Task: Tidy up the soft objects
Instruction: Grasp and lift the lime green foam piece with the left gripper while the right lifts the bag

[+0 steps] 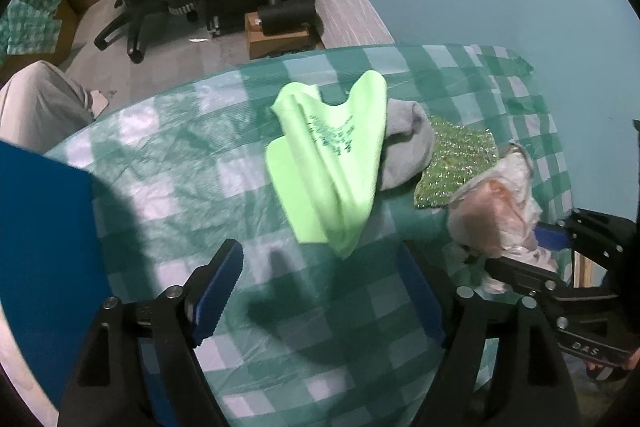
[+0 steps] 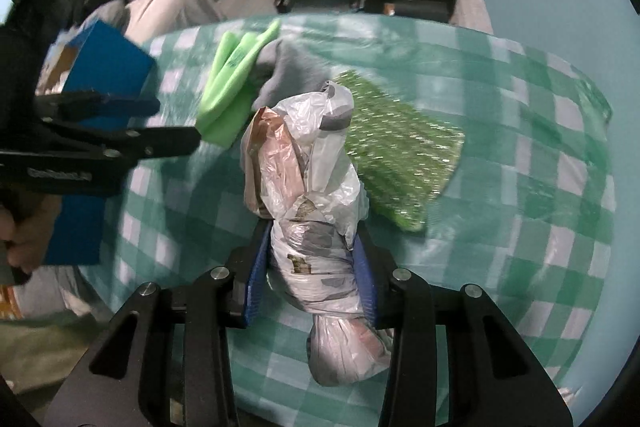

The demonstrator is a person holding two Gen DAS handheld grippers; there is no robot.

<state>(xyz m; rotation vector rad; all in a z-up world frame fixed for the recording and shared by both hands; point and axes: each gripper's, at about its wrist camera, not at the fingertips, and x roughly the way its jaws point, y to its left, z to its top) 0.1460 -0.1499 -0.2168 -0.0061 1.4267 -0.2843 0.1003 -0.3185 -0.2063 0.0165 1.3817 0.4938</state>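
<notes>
Right claw (image 2: 314,263): pinching the knotted plastic bag bundle (image 2: 304,187) across its middle, blue pads pressed into both sides.
Left claw (image 1: 320,291): spread wide, nothing between its jaws, hovering over the checked worktop (image 1: 160,187).
Bundle location: over the worktop's middle, just beside the sparkly green scrub cloth (image 2: 400,151); whether it is lifted clear I cannot tell.
Bundle handling: likely light, squashy and crinkly; the film looks slippery, so the waist near the knot seems the safest hold.
Bundle axis: long axis runs away from the right claw, knotted end nearest the camera, loose end toward the grey fabric (image 2: 296,67).
Other soft items: lime-green cloth (image 1: 332,155) draped partly over the grey fabric.
Container: blue box (image 2: 108,67) at the worktop's left.
</notes>
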